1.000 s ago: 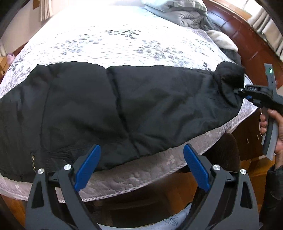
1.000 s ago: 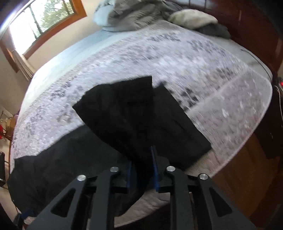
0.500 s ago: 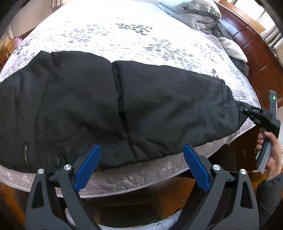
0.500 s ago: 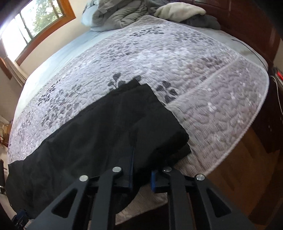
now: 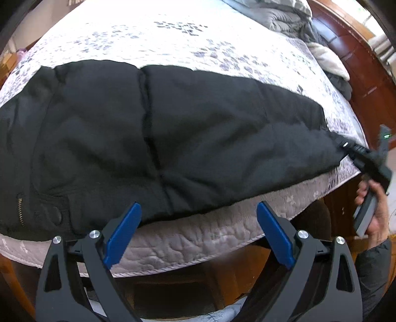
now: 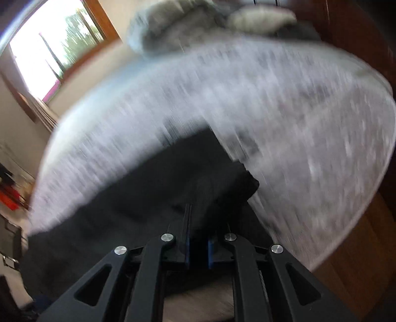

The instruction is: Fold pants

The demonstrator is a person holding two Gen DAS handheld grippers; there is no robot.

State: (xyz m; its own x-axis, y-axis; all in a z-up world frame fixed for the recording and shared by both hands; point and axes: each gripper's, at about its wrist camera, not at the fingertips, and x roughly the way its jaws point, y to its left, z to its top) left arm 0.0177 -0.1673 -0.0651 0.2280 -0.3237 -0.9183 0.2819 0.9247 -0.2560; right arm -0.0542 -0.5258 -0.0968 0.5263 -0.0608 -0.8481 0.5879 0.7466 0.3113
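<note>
Pants (image 5: 173,138), black, lie spread across the quilted bed (image 5: 188,237) near its front edge in the left wrist view; the left gripper (image 5: 198,235) hovers before them, fingers released. Right wrist view, blurred: the right gripper (image 6: 198,245) fingers pinch the pants' cuff end.

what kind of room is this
Most likely a bedroom: black pants lie spread on a bed with a floral quilted bedspread, a rumpled grey duvet is piled near the dark wooden bed frame, and a window shows trees outside.

Quilted floral bed (image 5: 198,32), dark wooden headboard (image 5: 358,57), bright wood-framed window (image 6: 57,47).
</note>
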